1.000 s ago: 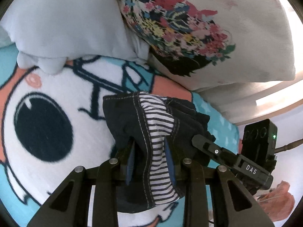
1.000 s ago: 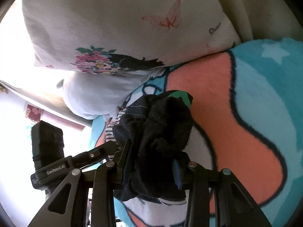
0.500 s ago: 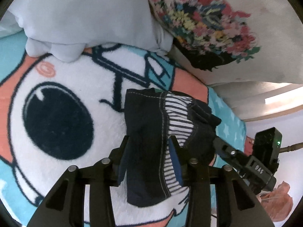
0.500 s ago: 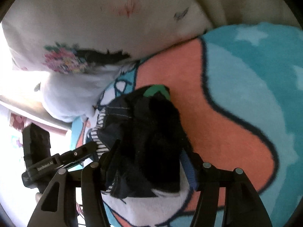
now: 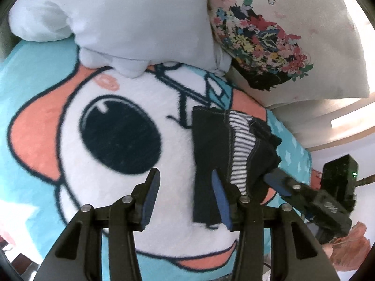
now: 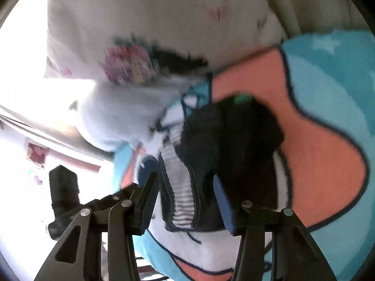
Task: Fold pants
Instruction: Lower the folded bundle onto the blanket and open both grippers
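Your left gripper (image 5: 185, 187) and right gripper (image 6: 185, 192) both stand wide, holding nothing, over the folded dark denim pants (image 5: 211, 145) on the fleece cartoon blanket (image 5: 70, 175)

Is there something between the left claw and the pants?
Nothing visible. The left claw is open over the cartoon blanket, and its right finger already overlaps the near edge of the folded pants. The pillows lie beyond.

Bright daylight; right wrist view motion-blurred, blown out at left; fisheye-bent edges.
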`<state>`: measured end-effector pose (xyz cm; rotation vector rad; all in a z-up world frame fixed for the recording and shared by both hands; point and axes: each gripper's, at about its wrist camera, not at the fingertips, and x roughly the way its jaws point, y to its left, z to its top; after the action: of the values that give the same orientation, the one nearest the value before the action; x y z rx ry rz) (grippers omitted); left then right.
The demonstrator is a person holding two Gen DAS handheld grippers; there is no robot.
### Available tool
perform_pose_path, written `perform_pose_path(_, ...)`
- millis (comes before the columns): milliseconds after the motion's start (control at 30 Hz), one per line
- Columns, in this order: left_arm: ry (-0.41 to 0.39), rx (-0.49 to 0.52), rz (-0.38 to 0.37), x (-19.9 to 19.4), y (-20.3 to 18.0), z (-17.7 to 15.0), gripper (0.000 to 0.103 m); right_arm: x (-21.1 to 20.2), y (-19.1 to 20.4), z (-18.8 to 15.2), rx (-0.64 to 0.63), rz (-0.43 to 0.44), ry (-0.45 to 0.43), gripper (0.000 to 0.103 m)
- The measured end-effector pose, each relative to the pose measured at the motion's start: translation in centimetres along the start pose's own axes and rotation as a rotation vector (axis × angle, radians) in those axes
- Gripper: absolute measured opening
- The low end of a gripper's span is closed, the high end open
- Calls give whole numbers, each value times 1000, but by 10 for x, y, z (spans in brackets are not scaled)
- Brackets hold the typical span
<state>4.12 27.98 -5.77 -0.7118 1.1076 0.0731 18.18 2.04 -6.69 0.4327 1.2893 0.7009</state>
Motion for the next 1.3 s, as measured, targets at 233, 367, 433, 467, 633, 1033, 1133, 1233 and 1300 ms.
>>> perform_pose_path(233, -36, 25, 49, -20, 23, -10, 50, -2, 6, -23, -19, -213, -42, 52)
perform_pose_path(367, -32, 24, 47, -21, 40, -14, 50, -2, 44, -46, -138, -250, -71, 52)
perform_pose_path(433, -21, 17, 37, -20, 48, -16, 50, 8, 61, -53, -195, -280, -56, 51)
perform_pose_path(467, -17, 14, 33, -19, 52, -17, 50, 16, 68, -56, -218, -296, -46, 44)
perform_pose_path(633, -7, -20, 21, -14, 62, -23, 50, 56, 84, -51, -279, -337, -5, 34)
perform_pose_path(1033, -48, -15, 120, -39, 38, -56, 50, 44, 53, -42, -167, -218, 48, 38)
perform_pose_path(1133, -95, -2, 153, -52, 20, -67, 50, 11, 42, -54, -175, -222, 15, 46)
perform_pose_path(1233, -173, 48, 210, -63, -10, -79, 50, -23, 22, -66, -185, -265, -27, 56)
perform_pose_path(1300, -218, 76, 243, -66, -29, -85, 50, -39, 12, -69, -196, -305, -46, 56)
